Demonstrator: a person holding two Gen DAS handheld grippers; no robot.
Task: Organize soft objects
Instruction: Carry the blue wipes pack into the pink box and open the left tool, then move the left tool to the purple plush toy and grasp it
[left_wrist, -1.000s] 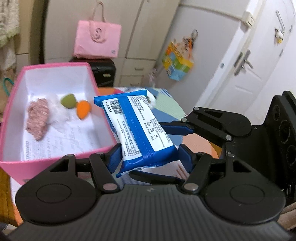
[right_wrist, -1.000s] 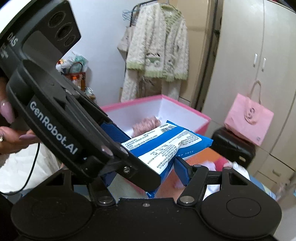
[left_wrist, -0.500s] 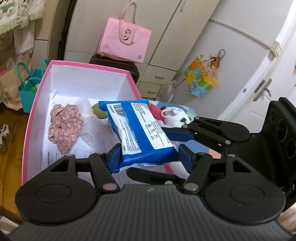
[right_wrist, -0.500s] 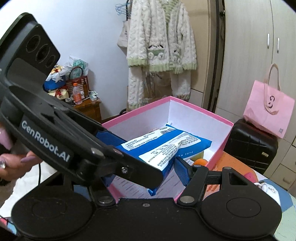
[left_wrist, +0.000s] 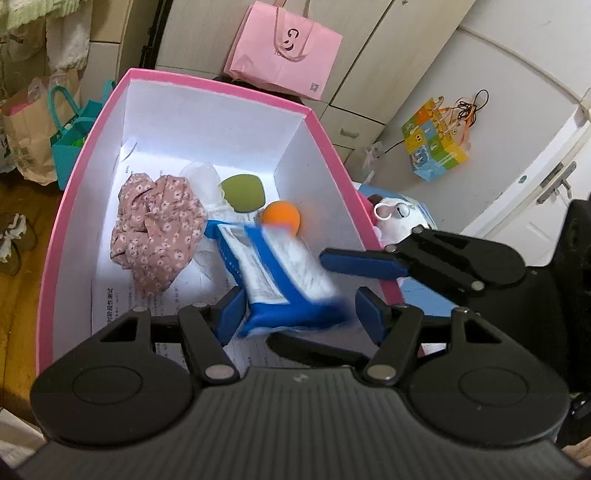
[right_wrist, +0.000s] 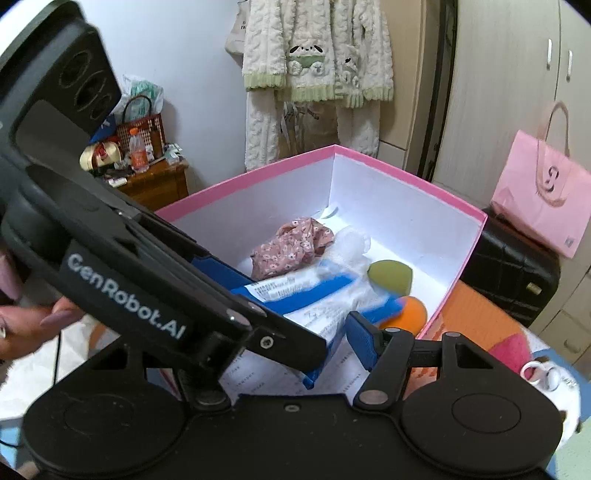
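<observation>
Blue rubber pads of the left gripper (left_wrist: 295, 312) flank a glossy blue-and-white wipes packet (left_wrist: 275, 275); its left pad touches, its right stands clear. Right gripper (right_wrist: 328, 332) jaws are closing around it (contact unclear). Packet is blurred inside the pink cardboard box (left_wrist: 325, 147), beside crumpled floral cloth (left_wrist: 157, 230).

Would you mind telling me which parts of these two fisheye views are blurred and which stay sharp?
Left wrist view: the blue wipes pack is motion-smeared, while the floral cloth and pink box rim stay crisp. Right wrist view: the pack's far end is smeared, but the green sponge looks sharp. Both views bow straight lines near the edges.
</observation>
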